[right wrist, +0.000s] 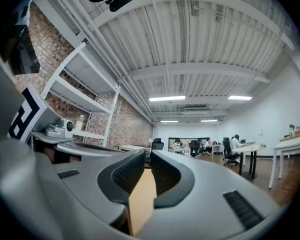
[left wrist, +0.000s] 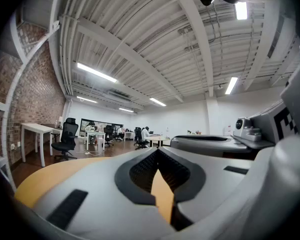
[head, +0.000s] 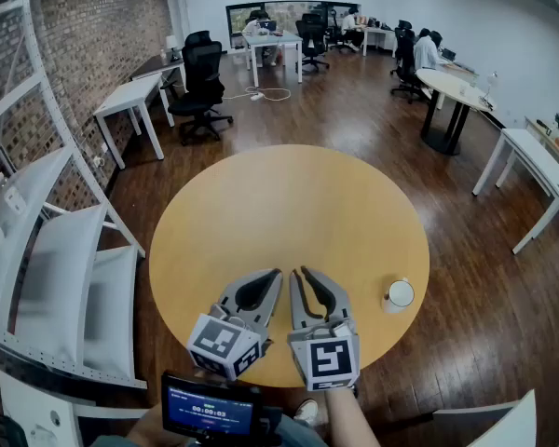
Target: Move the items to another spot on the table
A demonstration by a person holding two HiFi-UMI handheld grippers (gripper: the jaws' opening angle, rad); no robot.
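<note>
Surface: We see a round yellow surface (head: pixel 289 203) standing on a dark wood floor (head: pixel 354 110).
White round thing: A small white round thing (head: pixel 400 294) sits on the surface, close to the right edge and a bit toward the near edge. We cannot tell what kind of thing it is. Nothing touches it.
Left gripper: The left gripper (head: pixel 277 274) hangs over the near edge of the surface. It lies level and points toward the middle.
Left jaws: In the left gripper view we see the tips pressed together. Only the yellow surface shows in the gap behind the tips. They pinch nothing.
Right gripper: The right gripper (head: pixel 298 271) is just beside the left one, also over the near edge. It lies level too. The two tips almost meet.
Right jaws: In the right gripper view we see them all but pressed together, with only a thin slit left. Nothing is between them.
Gap to the thing: The white round thing is to the right of both grippers and well apart from them.
Screen: A small screen (head: pixel 210 408) glows blue below the near edge.
Shelf: A white shelf (head: pixel 56 277) stands left of the surface, by a brick wall (head: pixel 93 35).
Chair: A black chair (head: pixel 203 82) stands far past the far edge.
</note>
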